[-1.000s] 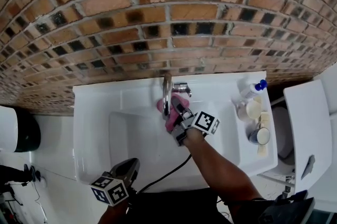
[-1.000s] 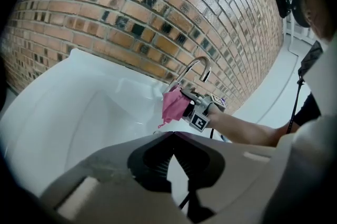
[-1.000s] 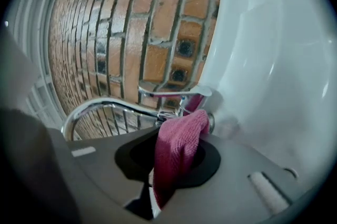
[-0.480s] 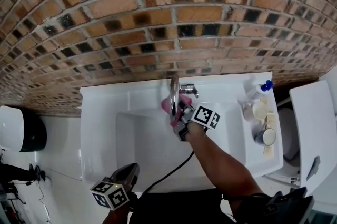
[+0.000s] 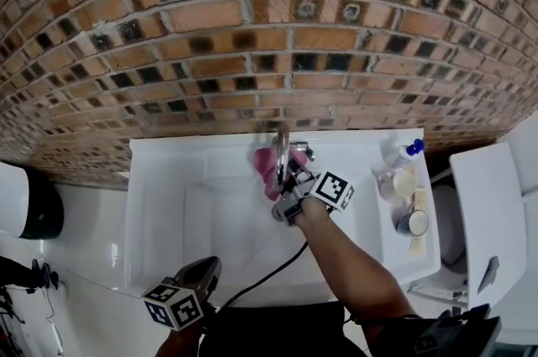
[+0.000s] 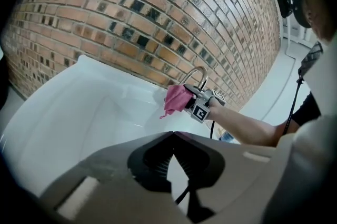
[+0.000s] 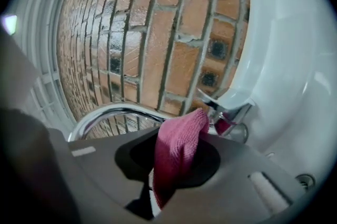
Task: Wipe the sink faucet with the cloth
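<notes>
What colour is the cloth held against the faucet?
Plain magenta-pink: the cloth shows best in the right gripper view.

One sink (image 5: 168, 155), one faucet (image 5: 282, 144), one cloth (image 5: 267, 167) (pink), two grippers (image 5: 212, 263) (image 5: 284, 184).

**Pink cloth held at the chrome faucet**

The pink woven cloth (image 7: 176, 157) is clamped between the jaws of the right gripper (image 5: 287, 186). One fold rises out of them and bunches past their tips. The curved chrome sink faucet (image 7: 113, 112) arcs just ahead of the jaws, its shiny spout right beside the cloth's upper fold; contact cannot be judged. Its base and handle stand just beyond the cloth's tip.
</notes>
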Motion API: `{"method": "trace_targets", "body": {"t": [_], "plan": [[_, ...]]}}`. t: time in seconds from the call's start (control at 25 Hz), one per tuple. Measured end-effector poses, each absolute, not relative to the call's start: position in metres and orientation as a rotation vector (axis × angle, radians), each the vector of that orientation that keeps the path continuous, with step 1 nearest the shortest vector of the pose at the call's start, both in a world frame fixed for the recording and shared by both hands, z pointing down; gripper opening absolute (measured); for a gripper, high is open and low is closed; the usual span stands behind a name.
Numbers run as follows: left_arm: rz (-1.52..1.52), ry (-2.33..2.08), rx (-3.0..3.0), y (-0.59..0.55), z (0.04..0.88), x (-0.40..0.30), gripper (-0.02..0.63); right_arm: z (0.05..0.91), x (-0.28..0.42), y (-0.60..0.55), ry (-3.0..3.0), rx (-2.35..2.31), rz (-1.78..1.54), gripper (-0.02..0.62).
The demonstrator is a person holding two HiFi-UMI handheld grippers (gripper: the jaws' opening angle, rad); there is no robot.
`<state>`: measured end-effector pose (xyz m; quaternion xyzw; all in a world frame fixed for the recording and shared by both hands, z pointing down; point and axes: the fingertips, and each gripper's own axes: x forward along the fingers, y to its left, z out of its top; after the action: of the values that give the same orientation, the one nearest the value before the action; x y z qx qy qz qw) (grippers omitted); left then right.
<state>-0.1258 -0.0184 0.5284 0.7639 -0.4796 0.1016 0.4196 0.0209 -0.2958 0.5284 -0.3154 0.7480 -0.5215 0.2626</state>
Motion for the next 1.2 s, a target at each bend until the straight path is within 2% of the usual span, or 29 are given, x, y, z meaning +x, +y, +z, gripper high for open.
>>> {"method": "trace_targets", "body": {"t": [0.72,1.2], "plan": [[0.181,-1.219,1.999,-0.005,0.503,-0.130,0.003,0.444,0.031,-0.282,1.815,-0.519,-1.353,0.055],[0.183,-1.195,2.024,0.006,0.503,-0.121,0.004,0.416,0.032,-0.247,2.056,-0.389,-1.204,0.055]]}}
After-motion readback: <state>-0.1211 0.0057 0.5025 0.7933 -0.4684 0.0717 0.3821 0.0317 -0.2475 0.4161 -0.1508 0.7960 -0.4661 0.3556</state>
